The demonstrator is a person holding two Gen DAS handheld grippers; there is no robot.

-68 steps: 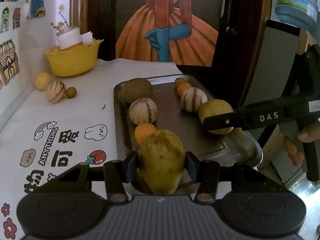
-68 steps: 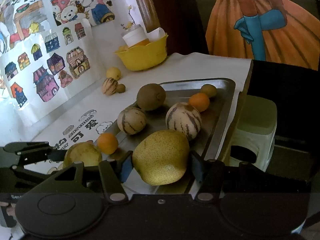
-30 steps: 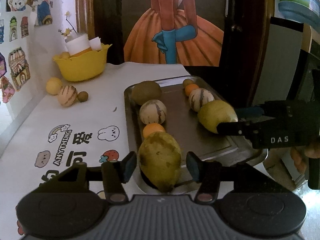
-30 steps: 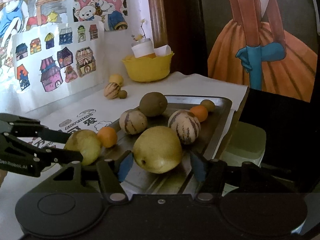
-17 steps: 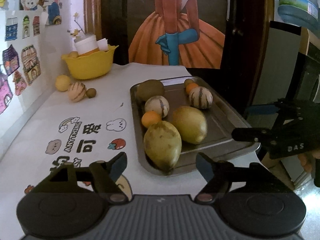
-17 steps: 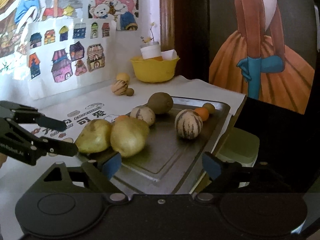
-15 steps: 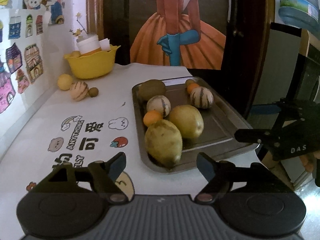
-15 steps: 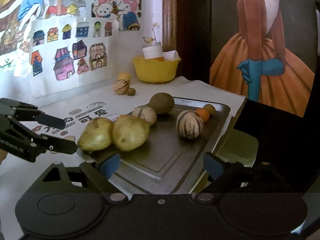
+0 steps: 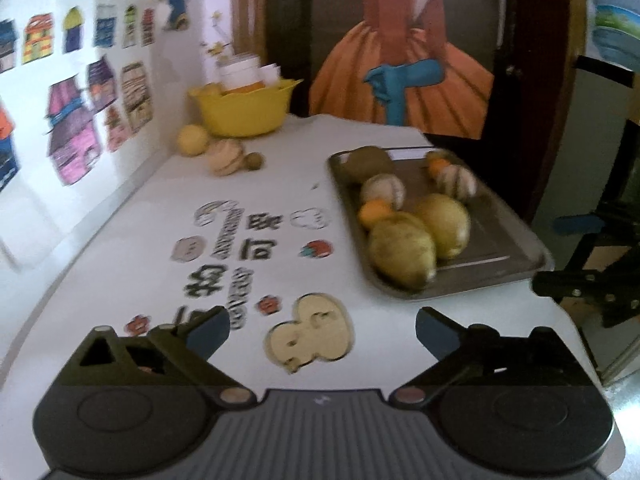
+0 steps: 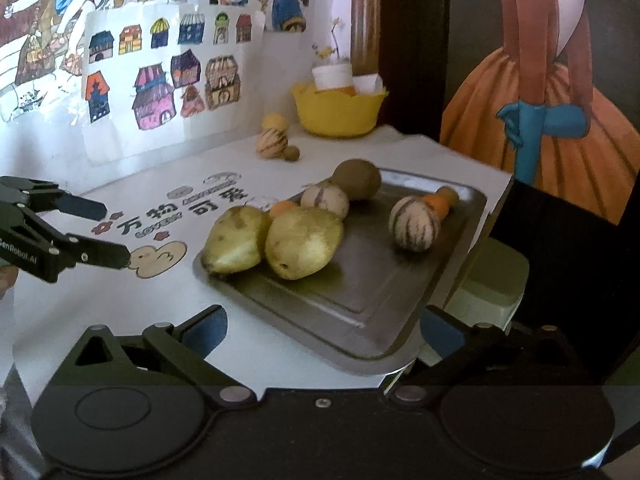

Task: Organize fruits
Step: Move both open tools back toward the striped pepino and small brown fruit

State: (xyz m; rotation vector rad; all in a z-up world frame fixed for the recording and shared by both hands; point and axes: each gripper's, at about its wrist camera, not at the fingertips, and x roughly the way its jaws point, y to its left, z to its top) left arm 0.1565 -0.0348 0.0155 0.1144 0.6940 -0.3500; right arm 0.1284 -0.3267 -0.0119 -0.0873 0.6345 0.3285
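Note:
Two large yellow-green fruits lie side by side at the near end of the metal tray. Behind them on the tray are two striped melons, two small oranges and a brown fruit. My left gripper hangs over the printed tablecloth left of the tray, its jaws opening with nothing between them. At the tray's near right corner my right gripper is opening too, nothing held.
A yellow bowl stands at the far left by the wall. Beside it lie a yellow fruit, a striped melon and a small brown fruit. A stool stands beyond the table's right edge.
Both grippers let go of their yellow-green fruits, opened wide and drew back from the tray. The two fruits now rest together on it.

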